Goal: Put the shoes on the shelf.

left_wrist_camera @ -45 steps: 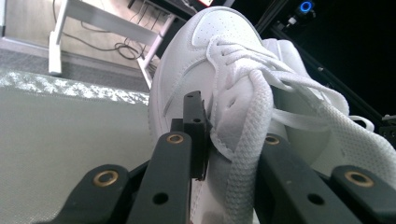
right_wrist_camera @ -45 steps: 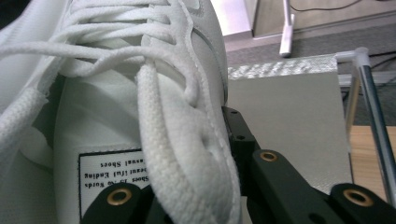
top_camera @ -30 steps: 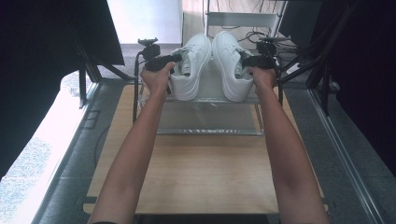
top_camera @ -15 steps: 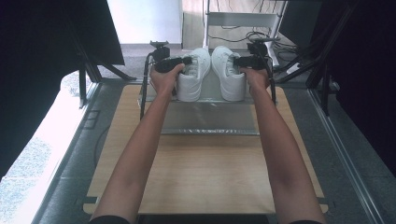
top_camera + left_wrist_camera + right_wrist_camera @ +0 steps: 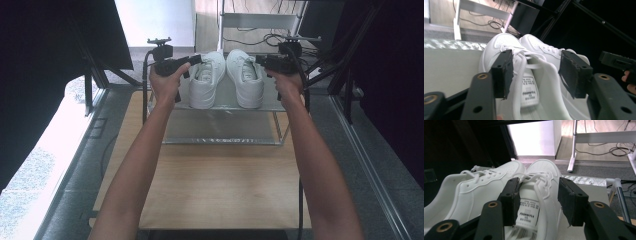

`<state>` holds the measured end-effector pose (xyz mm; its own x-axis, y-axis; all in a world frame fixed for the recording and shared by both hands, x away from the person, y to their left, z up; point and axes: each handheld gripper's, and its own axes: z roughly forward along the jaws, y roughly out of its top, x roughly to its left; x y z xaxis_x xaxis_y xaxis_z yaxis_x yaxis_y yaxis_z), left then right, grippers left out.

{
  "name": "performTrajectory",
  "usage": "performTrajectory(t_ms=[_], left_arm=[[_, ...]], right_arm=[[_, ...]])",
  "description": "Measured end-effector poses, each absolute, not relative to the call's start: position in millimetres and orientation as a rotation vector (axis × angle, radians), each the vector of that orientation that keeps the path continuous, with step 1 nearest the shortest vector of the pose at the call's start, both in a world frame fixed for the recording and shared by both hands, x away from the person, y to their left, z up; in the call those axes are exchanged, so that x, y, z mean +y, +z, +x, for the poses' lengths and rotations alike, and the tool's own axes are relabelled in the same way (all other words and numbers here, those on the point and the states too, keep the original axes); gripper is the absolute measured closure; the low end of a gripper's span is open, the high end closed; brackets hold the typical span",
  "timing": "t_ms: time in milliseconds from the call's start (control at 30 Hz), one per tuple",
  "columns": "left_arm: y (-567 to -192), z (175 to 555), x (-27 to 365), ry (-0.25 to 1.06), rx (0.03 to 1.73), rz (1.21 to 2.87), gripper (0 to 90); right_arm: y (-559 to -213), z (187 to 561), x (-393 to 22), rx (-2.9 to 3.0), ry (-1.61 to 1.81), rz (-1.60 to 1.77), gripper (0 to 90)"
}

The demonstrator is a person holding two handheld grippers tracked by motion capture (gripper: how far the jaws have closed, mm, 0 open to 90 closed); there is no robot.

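Two white sneakers stand side by side on the top shelf (image 5: 220, 107) of a metal rack, toes pointing away from me. My left gripper (image 5: 196, 60) sits at the collar of the left sneaker (image 5: 206, 82). Its jaws have just been opening, and the pads stand apart from the tongue and laces (image 5: 530, 91) between them. My right gripper (image 5: 260, 60) is at the collar of the right sneaker (image 5: 246, 80). It too has just been opening, and the labelled tongue (image 5: 529, 216) lies loose between its jaws. The left gripper (image 5: 537, 72) and the right gripper (image 5: 540, 202) grip nothing.
The rack stands at the far end of a wooden tabletop (image 5: 220, 185) and has a lower shelf (image 5: 220, 132). Dark frame struts (image 5: 345, 65) rise on both sides. Beyond the rack are a white desk frame (image 5: 574, 147) and cables on the floor.
The sneakers were held up nearer the camera a second ago and now rest on the top shelf. Both grippers have opened and let go of them, and the hands have lifted slightly.
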<state>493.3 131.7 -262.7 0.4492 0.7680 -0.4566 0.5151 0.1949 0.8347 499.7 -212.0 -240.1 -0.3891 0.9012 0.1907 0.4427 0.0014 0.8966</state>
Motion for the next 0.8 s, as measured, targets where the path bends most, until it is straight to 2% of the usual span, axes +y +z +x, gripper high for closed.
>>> performTrajectory(t_ms=[133, 167, 200, 267, 300, 433, 600, 800], left_arm=[[-259.5, 474.8, 140.9, 0.229, 1.175, 1.477, 58.1], [-259.5, 469.6, 143.4, 0.222, 1.160, 1.483, 61.0], [-261.1, 459.3, 147.3, 0.217, 1.135, 1.510, 69.6], [-262.4, 454.4, 149.2, 0.238, 1.134, 1.540, 74.8], [-264.3, 449.5, 151.6, 0.254, 1.132, 1.552, 77.4], [-275.8, 435.0, 164.4, 0.272, 1.149, 1.563, 82.1], [-294.5, 431.7, 172.8, 0.241, 1.173, 1.616, 83.4], [-316.2, 435.1, 173.7, 0.209, 1.199, 1.640, 87.6]], right_arm=[[-240.7, 488.1, -217.9, 1.859, 1.383, 1.353, 59.5], [-241.1, 484.5, -219.8, 1.865, 1.387, 1.343, 62.0], [-241.9, 477.2, -222.9, 1.877, 1.365, 1.313, 68.5], [-242.3, 474.2, -224.7, 1.887, 1.349, 1.300, 71.4], [-243.8, 468.4, -228.0, 1.901, 1.337, 1.276, 77.2], [-247.9, 461.6, -231.6, 1.918, 1.314, 1.241, 82.9], [-260.0, 456.7, -239.0, 1.922, 1.285, 1.240, 88.7], [-286.0, 457.7, -248.0, 1.915, 1.254, 1.277, 89.9]])
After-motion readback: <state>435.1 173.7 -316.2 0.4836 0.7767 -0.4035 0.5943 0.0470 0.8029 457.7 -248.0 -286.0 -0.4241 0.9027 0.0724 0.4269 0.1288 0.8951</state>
